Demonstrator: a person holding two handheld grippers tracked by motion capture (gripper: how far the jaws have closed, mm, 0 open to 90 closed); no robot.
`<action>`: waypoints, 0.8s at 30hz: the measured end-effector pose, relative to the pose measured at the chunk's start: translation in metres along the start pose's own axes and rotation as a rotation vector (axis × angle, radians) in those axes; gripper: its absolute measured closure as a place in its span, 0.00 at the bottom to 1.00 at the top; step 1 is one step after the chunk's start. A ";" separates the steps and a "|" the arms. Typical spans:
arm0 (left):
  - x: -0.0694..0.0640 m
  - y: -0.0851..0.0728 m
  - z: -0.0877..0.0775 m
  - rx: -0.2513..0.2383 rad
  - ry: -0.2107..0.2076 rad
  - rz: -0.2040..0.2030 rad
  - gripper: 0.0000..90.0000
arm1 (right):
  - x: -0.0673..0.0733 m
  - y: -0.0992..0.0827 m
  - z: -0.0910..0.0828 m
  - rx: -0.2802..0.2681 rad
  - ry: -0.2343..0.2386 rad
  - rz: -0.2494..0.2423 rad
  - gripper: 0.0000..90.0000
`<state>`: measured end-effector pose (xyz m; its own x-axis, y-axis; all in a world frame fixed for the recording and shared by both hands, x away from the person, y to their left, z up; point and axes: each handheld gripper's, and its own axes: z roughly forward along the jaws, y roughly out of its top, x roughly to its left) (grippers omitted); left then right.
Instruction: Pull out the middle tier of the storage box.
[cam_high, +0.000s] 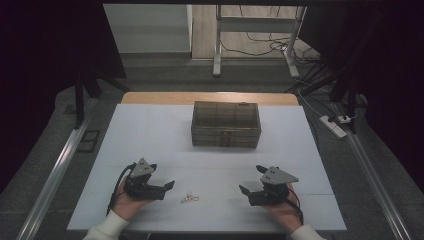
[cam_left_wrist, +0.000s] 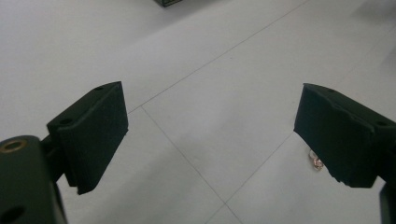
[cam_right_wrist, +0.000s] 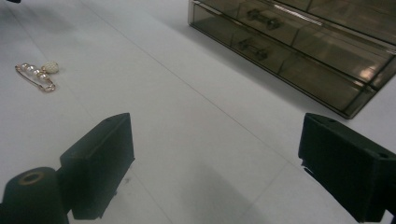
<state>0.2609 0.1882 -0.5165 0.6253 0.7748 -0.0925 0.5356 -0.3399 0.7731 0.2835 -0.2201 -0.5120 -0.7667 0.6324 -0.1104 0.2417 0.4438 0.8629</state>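
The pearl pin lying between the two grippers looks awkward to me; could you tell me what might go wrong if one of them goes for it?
The pearl pin is thin and lies flat on the white table, so the broad pads of the open right gripper or left gripper may slide over it or push it along.
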 end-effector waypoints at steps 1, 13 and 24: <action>0.000 0.000 0.000 0.000 -0.001 0.000 0.11 | 0.000 0.000 0.000 0.000 0.000 0.000 0.12; 0.000 0.000 0.000 0.000 -0.010 -0.002 0.11 | 0.013 0.006 0.015 0.022 -0.010 -0.055 0.13; 0.000 0.000 0.001 0.006 -0.003 0.004 0.11 | 0.020 0.009 0.018 0.024 -0.027 -0.105 0.14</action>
<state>0.2612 0.1878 -0.5169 0.6294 0.7718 -0.0911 0.5364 -0.3465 0.7695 0.2805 -0.1919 -0.5149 -0.7724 0.5982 -0.2135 0.1751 0.5237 0.8337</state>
